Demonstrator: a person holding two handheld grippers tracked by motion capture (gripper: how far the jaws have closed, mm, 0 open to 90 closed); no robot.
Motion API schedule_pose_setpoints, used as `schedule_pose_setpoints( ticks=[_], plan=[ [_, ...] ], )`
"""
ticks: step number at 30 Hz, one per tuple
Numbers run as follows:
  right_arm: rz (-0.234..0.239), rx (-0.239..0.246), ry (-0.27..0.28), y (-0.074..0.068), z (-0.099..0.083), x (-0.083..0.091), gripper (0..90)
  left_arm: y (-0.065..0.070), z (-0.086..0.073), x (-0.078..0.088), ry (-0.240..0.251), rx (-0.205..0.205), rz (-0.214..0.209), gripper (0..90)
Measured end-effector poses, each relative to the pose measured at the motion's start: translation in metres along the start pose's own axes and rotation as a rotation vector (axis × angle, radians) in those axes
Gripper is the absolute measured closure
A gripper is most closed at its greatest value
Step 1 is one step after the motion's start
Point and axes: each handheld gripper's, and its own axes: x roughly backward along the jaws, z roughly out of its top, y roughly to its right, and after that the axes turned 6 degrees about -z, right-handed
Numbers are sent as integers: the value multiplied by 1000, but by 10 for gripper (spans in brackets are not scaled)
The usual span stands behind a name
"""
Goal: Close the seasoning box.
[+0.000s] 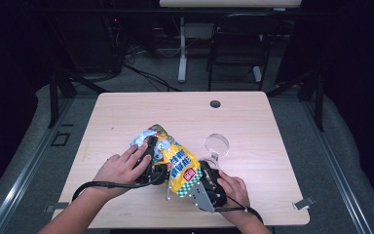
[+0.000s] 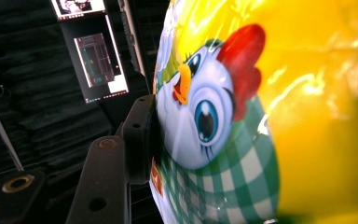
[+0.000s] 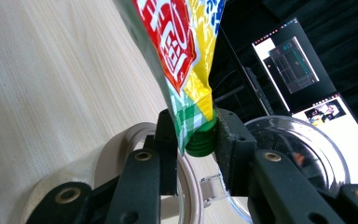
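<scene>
Your right tongs (image 3: 193, 135) clamp the snack bag's (image 1: 175, 161) green cap (image 3: 200, 140); your left tongs (image 1: 151, 153) press its upper body. The bag's long axis runs between them.

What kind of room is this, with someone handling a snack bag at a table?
Probably a lab or recording studio, not a home: a bare wooden table sits amid dark curtains, cables trail across the floor, and computer monitors glow beside it while the snack bag is handled.
</scene>
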Motion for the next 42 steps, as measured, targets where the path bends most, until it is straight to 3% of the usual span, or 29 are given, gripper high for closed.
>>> schedule_pose_setpoints(
  ticks=[15,26,28,42],
  plan=[
    [0,-5,6,-1,0,0,712,-2,1,3,-9,-61,48,556],
    [-2,-10,8,-1,1,0,711,-5,2,5,-17,-80,47,556],
    [-3,-10,8,-1,1,0,711,-5,2,5,-14,-94,63,559],
    [-1,-3,-1,-1,1,0,711,-8,5,7,-22,-140,57,595]
  ],
)
